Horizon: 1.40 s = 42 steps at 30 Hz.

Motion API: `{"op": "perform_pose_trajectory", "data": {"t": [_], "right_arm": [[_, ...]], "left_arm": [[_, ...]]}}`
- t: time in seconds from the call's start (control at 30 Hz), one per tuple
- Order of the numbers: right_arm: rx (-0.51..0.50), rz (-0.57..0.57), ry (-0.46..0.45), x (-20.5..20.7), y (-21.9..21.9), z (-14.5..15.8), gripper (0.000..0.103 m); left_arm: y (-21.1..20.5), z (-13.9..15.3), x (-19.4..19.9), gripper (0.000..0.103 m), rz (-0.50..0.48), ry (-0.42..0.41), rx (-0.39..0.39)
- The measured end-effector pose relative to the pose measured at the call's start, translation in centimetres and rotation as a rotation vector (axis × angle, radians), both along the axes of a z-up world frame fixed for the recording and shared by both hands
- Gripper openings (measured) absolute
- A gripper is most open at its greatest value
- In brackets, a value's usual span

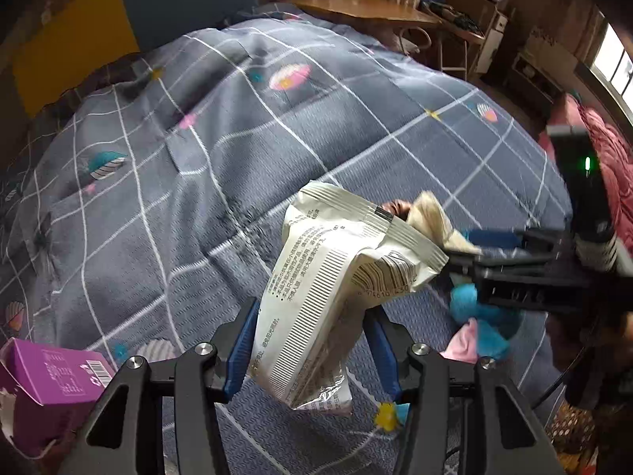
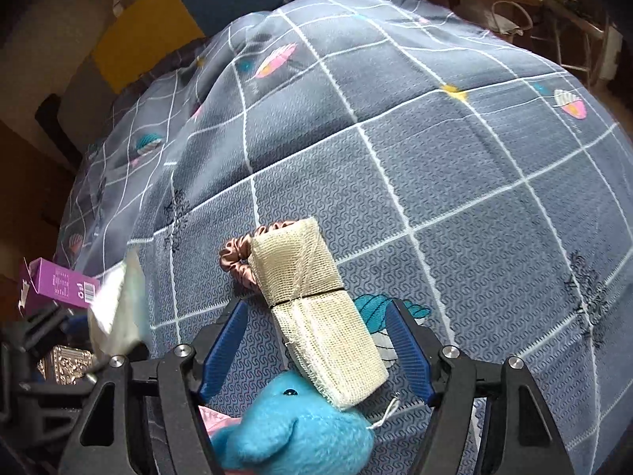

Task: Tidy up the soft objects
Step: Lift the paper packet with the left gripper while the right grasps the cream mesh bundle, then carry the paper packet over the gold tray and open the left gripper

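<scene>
My left gripper (image 1: 312, 312) holds a crumpled white snack packet (image 1: 336, 277) between its blue pads, lifted above the bed. My right gripper (image 2: 316, 316) is open over a beige gauze roll (image 2: 316, 308) that lies on the quilt, not pinched. A brown satin scrunchie (image 2: 237, 257) lies against the roll's far end. A blue plush dolphin (image 2: 300, 431) lies under the gripper's base on a pink cloth (image 2: 215, 421). In the left wrist view the right gripper (image 1: 467, 251) comes in from the right over the dolphin (image 1: 474, 312) and gauze roll (image 1: 429, 217).
The grey checked quilt (image 1: 245, 146) covers the whole bed. A purple carton (image 1: 47, 376) lies at the left edge, also in the right wrist view (image 2: 59, 285). A wooden desk (image 1: 356, 4) stands behind the bed. Red bedding (image 1: 609, 150) is at the far right.
</scene>
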State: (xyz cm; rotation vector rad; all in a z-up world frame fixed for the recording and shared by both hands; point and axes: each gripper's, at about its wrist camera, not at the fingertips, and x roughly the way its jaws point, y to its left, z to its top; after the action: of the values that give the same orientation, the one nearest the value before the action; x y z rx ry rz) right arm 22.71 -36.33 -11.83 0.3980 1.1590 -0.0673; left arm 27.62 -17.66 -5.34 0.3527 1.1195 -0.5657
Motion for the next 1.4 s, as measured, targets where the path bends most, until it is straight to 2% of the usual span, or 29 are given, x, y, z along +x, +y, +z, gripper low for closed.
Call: {"op": "perform_pose_trajectory", "data": {"t": [0.03,0.07,0.13,0.3,0.47,0.6,0.8,0.93,1.13,1.27,1.4], "right_arm": [[-0.023,0.008,0.008,0.1,0.2,-0.3,0.069],[-0.04,0.019,0.012,0.2,0.4,-0.5,0.058],[-0.054,0.021,0.021,0.3,0.5,-0.9,0.051],[-0.079,0.029,0.018,0.5,0.8,-1.2,0.049],[-0.069,0.022,0.017,0.5,0.6,-1.3,0.05],[-0.082,0.032,0.014,0.4,0.7,-1.2,0.05],[-0.131,0.063,0.012,0.6,1.6,-1.3,0.05],[-0.175,0.089,0.009,0.5,2.2,-1.4,0.05],[-0.264,0.115,0.019,0.3,3.1,-1.8,0.047],[-0.267,0.102,0.02,0.2,3.0,-1.8,0.047],[-0.311,0.112,0.014,-0.2,3.5,-1.8,0.046]], "left_arm": [[0.3,0.9,0.9,0.053,0.025,-0.012,-0.009],[0.9,2.0,1.8,0.053,0.056,-0.026,-0.019],[2.0,3.7,4.2,0.053,0.115,-0.051,-0.032],[7.1,8.1,8.4,0.053,0.275,-0.138,-0.031],[16.2,11.8,10.7,0.053,0.473,-0.199,-0.023],[24.2,13.0,10.3,0.053,0.625,-0.232,0.009],[33.8,12.0,5.6,0.053,0.751,-0.237,0.041],[39.3,10.2,0.6,0.053,0.815,-0.213,-0.015],[44.7,7.3,-7.6,0.053,0.896,-0.195,-0.083],[47.8,5.1,-13.1,0.053,0.964,-0.169,-0.123],[50.7,2.9,-18.7,0.053,1.056,-0.145,-0.141]]}}
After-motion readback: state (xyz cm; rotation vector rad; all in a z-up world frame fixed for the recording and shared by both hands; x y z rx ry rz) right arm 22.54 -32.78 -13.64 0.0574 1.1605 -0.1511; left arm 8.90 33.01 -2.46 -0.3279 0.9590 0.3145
